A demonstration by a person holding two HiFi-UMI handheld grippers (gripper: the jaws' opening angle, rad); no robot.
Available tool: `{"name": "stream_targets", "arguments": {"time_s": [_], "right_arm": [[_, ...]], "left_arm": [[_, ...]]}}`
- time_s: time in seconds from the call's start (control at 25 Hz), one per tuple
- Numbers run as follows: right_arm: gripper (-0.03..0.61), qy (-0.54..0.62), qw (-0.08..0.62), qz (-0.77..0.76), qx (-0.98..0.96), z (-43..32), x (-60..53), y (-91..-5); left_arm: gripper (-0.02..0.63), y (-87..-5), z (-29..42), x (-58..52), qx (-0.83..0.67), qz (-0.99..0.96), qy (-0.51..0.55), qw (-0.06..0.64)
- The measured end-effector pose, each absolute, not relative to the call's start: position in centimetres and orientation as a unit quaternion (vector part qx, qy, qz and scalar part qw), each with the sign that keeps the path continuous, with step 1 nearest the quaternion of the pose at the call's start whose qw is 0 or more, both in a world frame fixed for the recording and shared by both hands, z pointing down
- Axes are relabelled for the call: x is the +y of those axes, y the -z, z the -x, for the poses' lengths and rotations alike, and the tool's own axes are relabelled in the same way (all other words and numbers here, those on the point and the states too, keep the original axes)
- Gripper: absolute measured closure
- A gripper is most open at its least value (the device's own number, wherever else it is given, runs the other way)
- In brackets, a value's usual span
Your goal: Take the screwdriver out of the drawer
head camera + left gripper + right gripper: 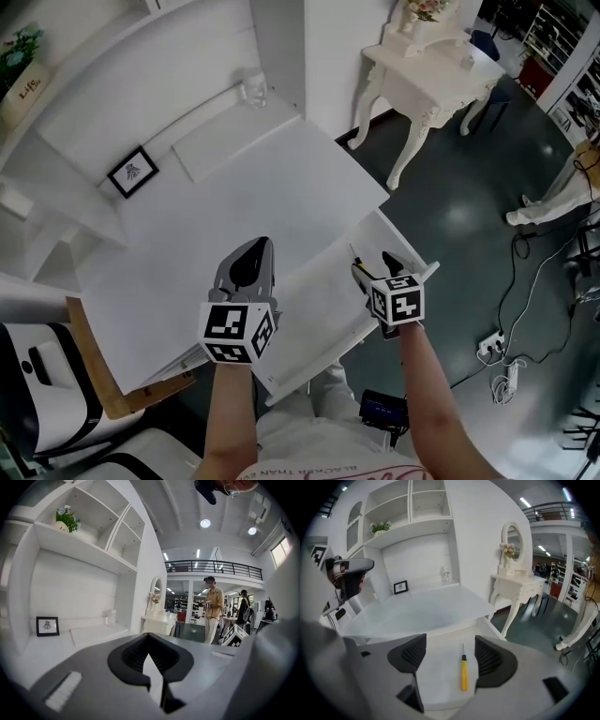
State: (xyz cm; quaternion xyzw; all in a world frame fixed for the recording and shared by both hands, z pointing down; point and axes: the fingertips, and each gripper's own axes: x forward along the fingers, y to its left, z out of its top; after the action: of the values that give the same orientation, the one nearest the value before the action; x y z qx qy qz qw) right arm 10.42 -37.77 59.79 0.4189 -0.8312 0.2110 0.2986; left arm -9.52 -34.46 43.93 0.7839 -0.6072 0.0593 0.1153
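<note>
The drawer of the white desk stands pulled out toward me. A screwdriver with a yellow handle and thin metal shaft lies flat on the drawer floor. My right gripper is open just above it, the screwdriver between the jaws and nearer the right one. In the head view the right gripper hangs over the drawer's right end. My left gripper hovers over the desk's front edge, jaws shut on nothing; the left gripper faces the shelves.
A small framed picture and a glass ornament stand at the desk's back. A white dressing table stands on the dark floor to the right. Cables and a power strip lie nearby. A person stands far off.
</note>
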Motion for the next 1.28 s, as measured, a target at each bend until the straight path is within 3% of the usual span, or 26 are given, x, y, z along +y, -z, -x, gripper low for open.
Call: {"name": "stream_targets", "arguments": {"time_s": [0.28, 0.76, 1.28], "right_arm": [[0.250, -0.261, 0.365, -0.386, -0.806, -10.0, -39.3, -66.3], [0.356, -0.318, 0.464, -0.359, -0.745, -10.4, -39.4, -75.1], [0.382, -0.323, 0.506, -0.364, -0.712, -11.2, -39.4, -78.6]], "left_arm": [[0.606, -45.6, 9.5, -34.9, -0.612, -0.777, -0.074, 0.127], [0.604, -47.3, 12.3, -35.4, -0.641, -0.749, -0.077, 0.151], [0.604, -49.0, 13.8, -35.5, -0.650, -0.736, -0.097, 0.162]]}}
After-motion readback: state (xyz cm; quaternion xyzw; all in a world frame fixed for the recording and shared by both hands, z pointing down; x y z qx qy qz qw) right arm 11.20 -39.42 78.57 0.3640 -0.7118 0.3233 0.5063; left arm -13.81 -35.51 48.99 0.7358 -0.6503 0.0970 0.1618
